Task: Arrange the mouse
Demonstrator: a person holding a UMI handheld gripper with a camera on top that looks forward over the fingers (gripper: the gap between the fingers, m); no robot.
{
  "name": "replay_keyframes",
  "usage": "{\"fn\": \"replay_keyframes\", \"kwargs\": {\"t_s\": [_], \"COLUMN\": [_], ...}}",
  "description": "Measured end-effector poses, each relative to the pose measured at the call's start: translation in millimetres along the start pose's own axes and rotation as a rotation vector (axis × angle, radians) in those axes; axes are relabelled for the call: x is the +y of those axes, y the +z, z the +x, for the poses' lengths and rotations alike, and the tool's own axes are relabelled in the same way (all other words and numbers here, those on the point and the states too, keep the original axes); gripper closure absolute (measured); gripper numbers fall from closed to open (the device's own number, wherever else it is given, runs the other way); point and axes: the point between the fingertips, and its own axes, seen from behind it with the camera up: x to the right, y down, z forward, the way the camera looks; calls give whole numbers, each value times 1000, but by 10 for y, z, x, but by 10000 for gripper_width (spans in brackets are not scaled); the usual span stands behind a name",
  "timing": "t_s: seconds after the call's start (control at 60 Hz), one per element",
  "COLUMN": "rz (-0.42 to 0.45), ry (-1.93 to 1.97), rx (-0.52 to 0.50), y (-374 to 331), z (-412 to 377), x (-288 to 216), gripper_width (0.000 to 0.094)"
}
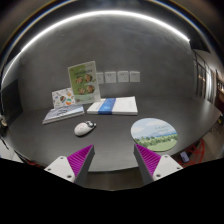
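Note:
A white and grey computer mouse (85, 127) lies on the dark grey table (115, 135), a short way beyond my left finger. A round mouse mat (154, 133) with a landscape picture lies just beyond my right finger (150, 160). My gripper (112, 158) is open and empty, its magenta pads wide apart above the table's near part. The mouse is apart from both fingers and from the mat.
A white and blue book (112, 106) lies behind the mouse. A thin booklet (62, 113) lies to its left, with an upright printed card (83, 80) behind. Papers hang on the far wall (118, 76).

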Motion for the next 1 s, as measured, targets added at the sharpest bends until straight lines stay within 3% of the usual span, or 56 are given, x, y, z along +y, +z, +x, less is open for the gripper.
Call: {"fn": "replay_keyframes", "kwargs": {"t_s": [0.3, 0.633, 0.783, 1.0], "rz": [-10, -109, -191, -213], "ry": [-77, -161, -198, -163], "rx": [-197, -422, -415, -273], "y": [170, 826, 1269, 1871], "z": [-163, -1052, -1394, -1518], "x": [-75, 77, 175, -36], "gripper_width": [107, 105, 108, 111]}}
